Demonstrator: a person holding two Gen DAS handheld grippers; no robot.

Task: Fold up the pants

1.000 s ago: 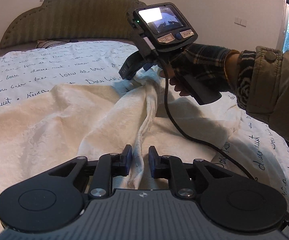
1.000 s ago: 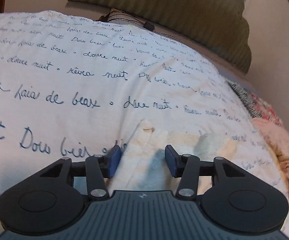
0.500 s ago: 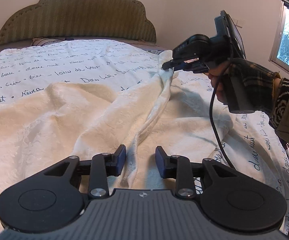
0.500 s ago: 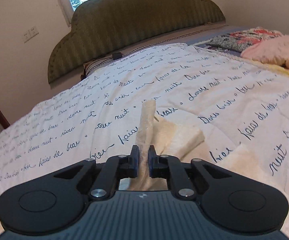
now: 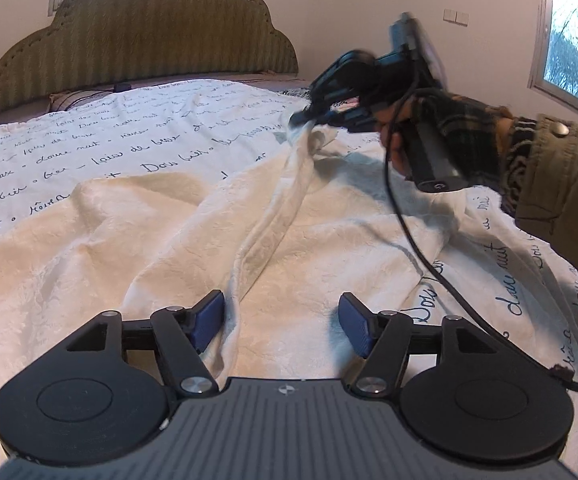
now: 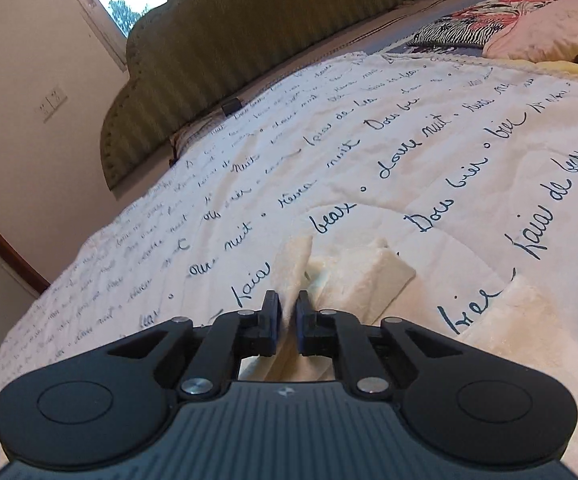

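Cream pants lie spread and wrinkled over the bed, with a raised fold running from near me up to the far right. My left gripper hovers low over that fold, its jaws opening; cloth lies between the blue pads but they do not press it. My right gripper, blurred in the left wrist view, lifts the far end of the fold. In the right wrist view the right gripper is shut on a pinch of the cream pants, held up off the quilt.
A white quilt with dark script covers the bed. An olive padded headboard stands behind. A black cable trails from the right gripper across the cloth. Patterned and pink bedding is piled at the far right. A sleeved arm reaches in.
The left jaws have spread wide off the fold. The right gripper closed on the pants' edge, rolled over, and carried it to the right and up.
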